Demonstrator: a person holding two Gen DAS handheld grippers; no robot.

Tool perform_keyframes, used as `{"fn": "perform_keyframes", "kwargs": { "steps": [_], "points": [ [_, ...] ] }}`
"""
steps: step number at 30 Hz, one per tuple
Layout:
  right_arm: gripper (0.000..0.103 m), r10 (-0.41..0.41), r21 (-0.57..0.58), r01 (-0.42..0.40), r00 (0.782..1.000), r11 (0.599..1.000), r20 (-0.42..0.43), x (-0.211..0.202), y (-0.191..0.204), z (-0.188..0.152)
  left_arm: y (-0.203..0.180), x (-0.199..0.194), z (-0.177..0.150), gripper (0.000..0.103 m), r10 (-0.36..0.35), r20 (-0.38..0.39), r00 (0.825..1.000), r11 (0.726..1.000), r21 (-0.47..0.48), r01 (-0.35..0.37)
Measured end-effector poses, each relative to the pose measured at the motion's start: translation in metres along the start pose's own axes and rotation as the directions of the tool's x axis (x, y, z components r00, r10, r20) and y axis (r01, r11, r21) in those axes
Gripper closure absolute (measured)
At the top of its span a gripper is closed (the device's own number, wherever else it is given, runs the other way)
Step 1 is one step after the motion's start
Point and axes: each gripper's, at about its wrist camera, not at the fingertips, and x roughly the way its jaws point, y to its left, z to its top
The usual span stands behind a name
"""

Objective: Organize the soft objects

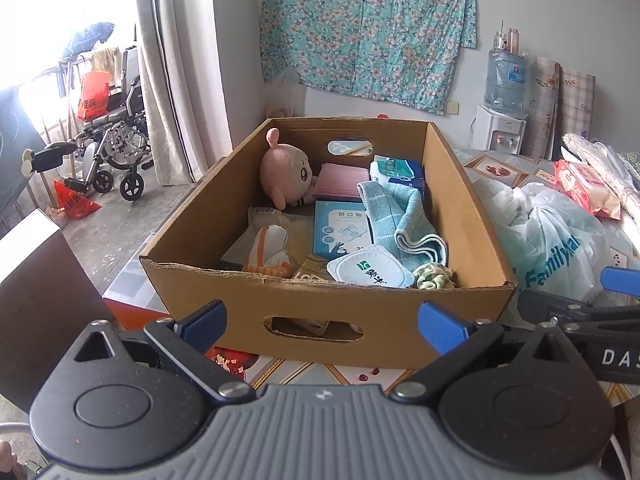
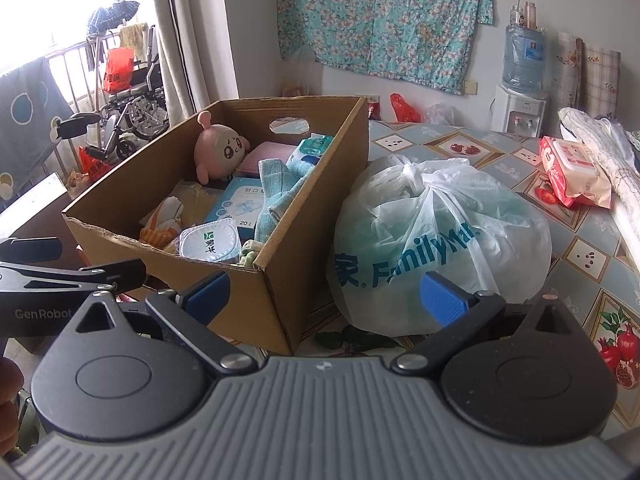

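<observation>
An open cardboard box point(image 1: 328, 312) point(image 2: 276, 304) stands on the patterned table. Inside lie a pink plush toy point(image 1: 284, 168) point(image 2: 222, 148), a light blue towel point(image 1: 404, 216) point(image 2: 280, 192), a pink folded cloth point(image 1: 340, 180), an orange-striped cloth point(image 1: 270, 252) point(image 2: 162, 220), a green crumpled cloth point(image 1: 434, 276), a blue packet point(image 1: 344, 228) and a white tub point(image 1: 370, 268) point(image 2: 210, 246). My left gripper point(image 1: 322, 324) is open, in front of the box's near wall, holding nothing. My right gripper point(image 2: 324, 294) is open, near the box's corner and a tied white plastic bag point(image 2: 440, 244) point(image 1: 552, 236).
A red wipes pack point(image 2: 572, 176) point(image 1: 588, 188) and a rolled white cloth point(image 2: 616, 172) lie at the table's right. A water dispenser point(image 2: 520, 84) stands at the back wall under a floral cloth point(image 1: 368, 28). A wheelchair point(image 1: 112, 136) sits on the floor to the left.
</observation>
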Motion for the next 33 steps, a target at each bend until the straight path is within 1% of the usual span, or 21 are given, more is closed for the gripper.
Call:
{"fn": "perform_keyframes", "kwargs": {
  "steps": [14,24,33],
  "points": [
    [0.001,0.006,0.006,-0.006,1.000,1.000,-0.012,0.0025,0.0006,-0.0009,0.0006,-0.0011,-0.0020,0.001,0.007,-0.008,1.000,1.000,0.001,-0.007],
    [0.001,0.015,0.026,-0.013,0.999,1.000,-0.042,0.0090,-0.0060,-0.0017,-0.0028,0.0049,-0.0026,0.001,0.004,-0.027,1.000,1.000,0.002,-0.003],
    [0.001,0.014,0.024,-0.013,0.999,1.000,-0.043,0.0098,-0.0064,-0.0018,-0.0020,0.0068,-0.0018,0.001,-0.004,-0.040,0.999,1.000,-0.003,0.004]
  ]
}}
